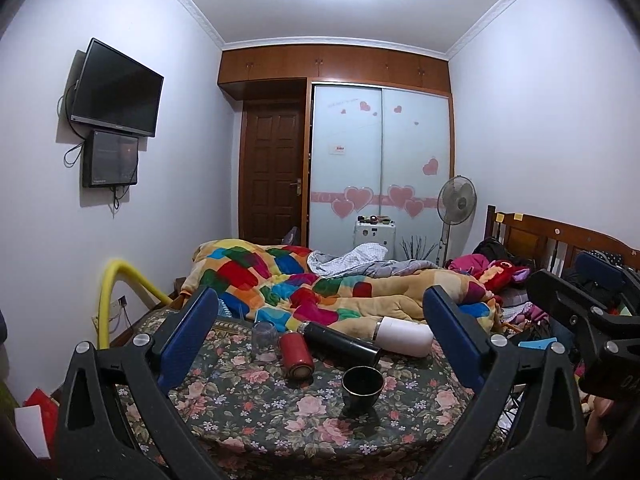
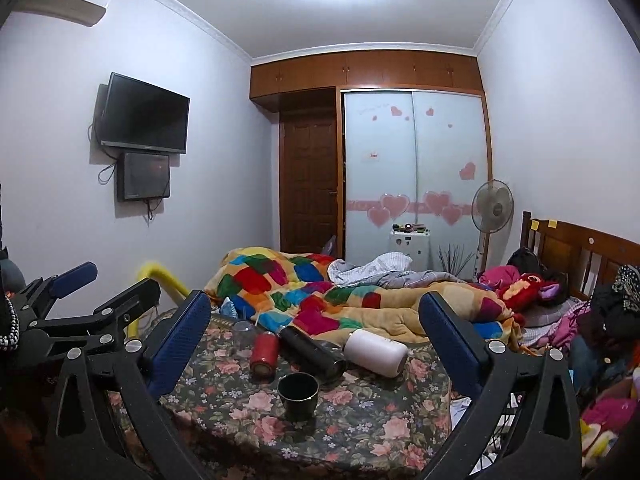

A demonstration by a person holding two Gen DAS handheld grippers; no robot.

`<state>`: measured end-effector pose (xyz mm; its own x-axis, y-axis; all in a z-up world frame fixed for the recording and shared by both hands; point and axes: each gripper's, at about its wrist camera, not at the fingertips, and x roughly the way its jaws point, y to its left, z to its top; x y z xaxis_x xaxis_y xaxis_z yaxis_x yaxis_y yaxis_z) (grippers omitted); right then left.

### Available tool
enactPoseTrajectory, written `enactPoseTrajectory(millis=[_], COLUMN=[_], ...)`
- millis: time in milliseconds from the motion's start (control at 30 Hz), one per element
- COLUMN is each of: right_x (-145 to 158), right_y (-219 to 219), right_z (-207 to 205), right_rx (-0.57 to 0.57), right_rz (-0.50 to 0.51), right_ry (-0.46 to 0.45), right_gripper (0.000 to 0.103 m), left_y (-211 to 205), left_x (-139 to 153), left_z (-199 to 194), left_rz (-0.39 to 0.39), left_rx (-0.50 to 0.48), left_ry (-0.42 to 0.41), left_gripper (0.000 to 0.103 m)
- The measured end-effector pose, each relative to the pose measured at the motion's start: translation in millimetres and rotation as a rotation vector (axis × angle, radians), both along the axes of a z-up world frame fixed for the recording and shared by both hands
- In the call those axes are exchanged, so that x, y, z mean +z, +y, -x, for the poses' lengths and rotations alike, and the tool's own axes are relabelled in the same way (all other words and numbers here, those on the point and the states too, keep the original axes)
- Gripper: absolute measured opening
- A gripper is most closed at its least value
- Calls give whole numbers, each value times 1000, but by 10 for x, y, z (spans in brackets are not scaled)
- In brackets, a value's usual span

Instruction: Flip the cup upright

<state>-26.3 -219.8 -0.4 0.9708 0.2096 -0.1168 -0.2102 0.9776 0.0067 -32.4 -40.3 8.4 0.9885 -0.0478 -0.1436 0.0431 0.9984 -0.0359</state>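
A small black cup point(image 1: 362, 389) stands upright, mouth up, on the floral cloth point(image 1: 280, 420); it also shows in the right wrist view point(image 2: 298, 395). Behind it lie a red flask point(image 1: 295, 354) point(image 2: 264, 354), a black flask point(image 1: 340, 342) point(image 2: 312, 354) and a white flask point(image 1: 404, 336) point(image 2: 376, 352) on their sides. A clear glass point(image 1: 264, 340) point(image 2: 244, 334) stands behind the red flask. My left gripper point(image 1: 320, 340) is open and empty, short of the cups. My right gripper point(image 2: 316, 344) is open and empty, held likewise.
A bed with a colourful quilt point(image 1: 300, 280) lies behind the cloth-covered table. Clothes and a red plush toy point(image 1: 504, 272) pile at the right by the headboard. A yellow tube point(image 1: 116, 288) arches at the left. The right gripper's body point(image 1: 592, 320) shows at the right edge.
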Motion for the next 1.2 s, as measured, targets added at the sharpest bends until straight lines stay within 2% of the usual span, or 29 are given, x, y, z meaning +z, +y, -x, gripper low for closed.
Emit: enactPoseTrajectory(millis=[1200], right_x=[3], right_y=[-45], right_z=[-35], right_rx=[-2], right_rz=[-16], right_ry=[26], right_gripper=[103], left_y=[-64], left_x=[30], left_z=[-46], left_rz=[3], left_rx=[-8], left_ry=[2], left_gripper=[103])
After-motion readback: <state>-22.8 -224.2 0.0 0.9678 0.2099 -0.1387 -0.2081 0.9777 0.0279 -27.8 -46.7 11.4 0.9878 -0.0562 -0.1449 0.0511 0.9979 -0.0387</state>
